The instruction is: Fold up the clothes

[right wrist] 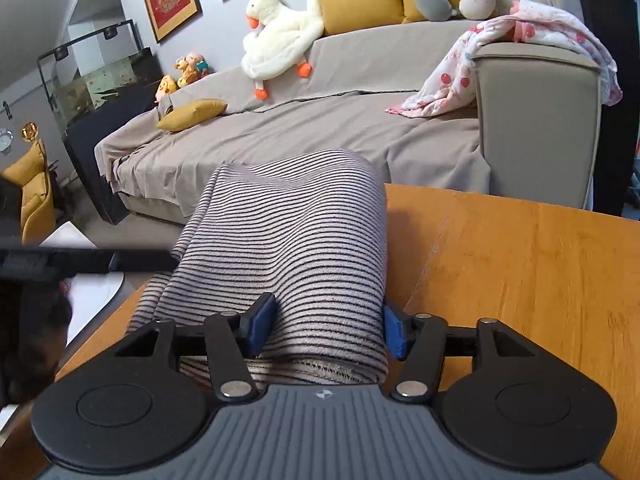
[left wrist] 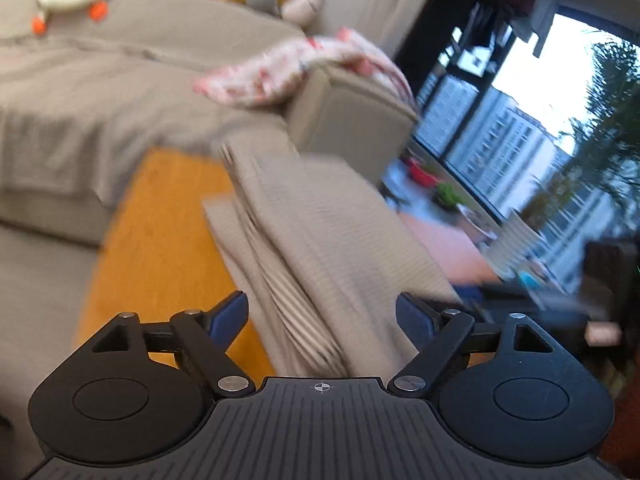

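Observation:
A striped grey-and-dark garment [right wrist: 288, 240] lies bunched in a long fold on the orange wooden table [right wrist: 520, 272]. My right gripper [right wrist: 324, 332] has its blue pads on either side of the garment's near end, jaws fairly wide, pressing its sides. In the blurred left wrist view the same garment [left wrist: 320, 248] runs away from me over the table [left wrist: 160, 240]. My left gripper [left wrist: 322, 316] is open above it, fingers apart with cloth below the gap. The left gripper also shows as a dark shape at the left of the right wrist view [right wrist: 80, 260].
A grey-covered sofa [right wrist: 320, 128] stands beyond the table, with a pink patterned blanket [right wrist: 520, 48] over its armrest, a white duck plush [right wrist: 280, 32] and yellow cushions [right wrist: 360, 0]. A fish tank [right wrist: 100, 76] is at the far left. A window [left wrist: 540, 112] is right of the sofa.

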Motion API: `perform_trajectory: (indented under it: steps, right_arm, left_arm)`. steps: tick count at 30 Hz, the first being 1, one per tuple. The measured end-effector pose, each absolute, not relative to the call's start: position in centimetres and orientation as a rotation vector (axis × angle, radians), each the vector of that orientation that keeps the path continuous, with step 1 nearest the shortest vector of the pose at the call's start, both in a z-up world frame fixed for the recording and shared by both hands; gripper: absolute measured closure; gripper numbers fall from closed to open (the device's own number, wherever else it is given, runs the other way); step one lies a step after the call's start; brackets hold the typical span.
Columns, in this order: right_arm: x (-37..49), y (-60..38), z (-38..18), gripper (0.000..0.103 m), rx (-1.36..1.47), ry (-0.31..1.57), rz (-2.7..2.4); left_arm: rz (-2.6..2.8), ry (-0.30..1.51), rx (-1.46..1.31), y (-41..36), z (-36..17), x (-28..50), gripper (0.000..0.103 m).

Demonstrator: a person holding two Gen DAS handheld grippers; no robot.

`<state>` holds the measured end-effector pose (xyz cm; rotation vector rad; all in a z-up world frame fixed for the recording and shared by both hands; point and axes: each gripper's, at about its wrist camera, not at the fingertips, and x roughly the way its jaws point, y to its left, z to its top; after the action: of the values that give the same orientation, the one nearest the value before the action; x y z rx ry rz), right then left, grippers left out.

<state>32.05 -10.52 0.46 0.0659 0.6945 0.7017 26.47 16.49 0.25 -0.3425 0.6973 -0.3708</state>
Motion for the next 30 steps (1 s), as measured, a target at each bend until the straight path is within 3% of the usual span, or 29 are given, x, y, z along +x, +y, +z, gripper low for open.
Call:
perform_trajectory:
  steps: [1,3,5,8,15,22,26,30]
  right_arm:
    - [32.2,-10.8,0.2,0.031,0.094,0.708,0.712]
    - [32.5,-11.3,-0.2,0.029,0.15,0.733,0.72]
    - [32.2,-11.5,0.2,0.042,0.173,0.721,0.717]
    - [30.8,-11.6,2.3,0.046,0.143,0.612,0.728]
    - [31.6,-10.1,0.7,0.042,-0.036,0.673,0.65]
    - [30.6,-9.4,0.6,0.039,-0.106,0.618,0.652]
    - [30.3,-9.7,0.7,0.038,-0.107,0.605,0.641]
    - [29.6,-10.6,2.0,0.03,-0.099,0.551,0.639]
  left_arm:
    - [-0.369,0.711,-0.346,16.2,0.2,25.9,0.026]
    - [-0.382,0.731,-0.341,15.8,-0.4,25.8,0.036]
    - [-0.388,0.731,-0.345,15.7,-0.5,25.9,0.039]
    - [-0.398,0.732,-0.35,15.6,-0.7,25.9,0.039]
    - [-0.418,0.697,-0.357,15.3,0.1,26.1,0.039]
    - [-0.415,0.457,-0.324,15.4,7.1,26.5,0.021]
    - [-0.424,0.549,-0.334,14.2,6.1,31.3,0.023]
    - [-0.389,0.645,-0.326,14.7,2.4,32.8,0.031]
